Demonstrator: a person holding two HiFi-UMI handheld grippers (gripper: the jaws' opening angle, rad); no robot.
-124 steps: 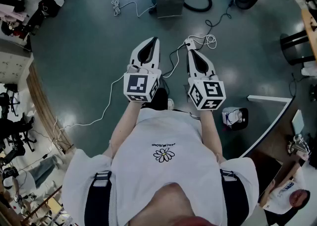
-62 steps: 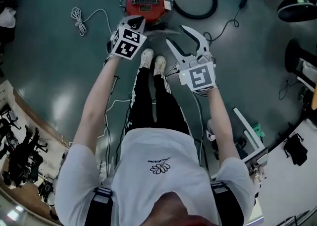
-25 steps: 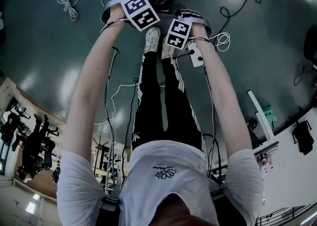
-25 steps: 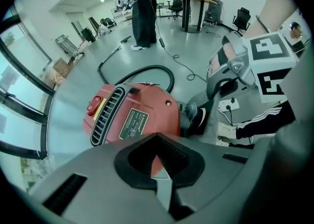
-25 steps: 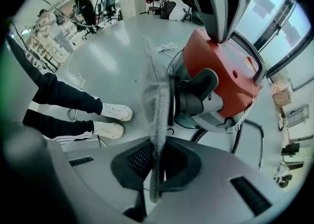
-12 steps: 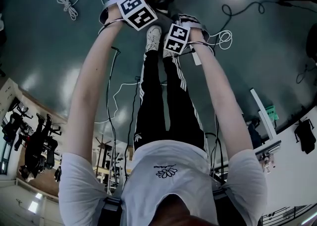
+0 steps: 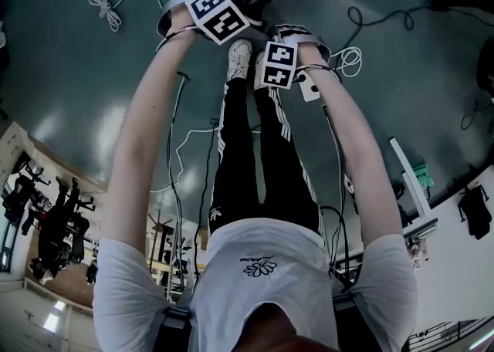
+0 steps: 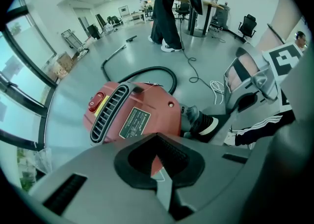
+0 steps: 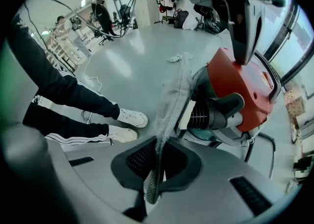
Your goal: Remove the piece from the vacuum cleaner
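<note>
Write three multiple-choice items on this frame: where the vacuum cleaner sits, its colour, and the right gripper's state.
1. Where is the vacuum cleaner? A lifted in the air; B on the floor just beyond the person's shoes; C behind the person.
2. Its body is: A blue; B yellow; C red.
3. The right gripper is: A shut on a grey mesh piece; B open wide; C shut on nothing.

B: it stands on the floor past the shoes.
C: the shell is red.
A: the jaws pinch the mesh.
</note>
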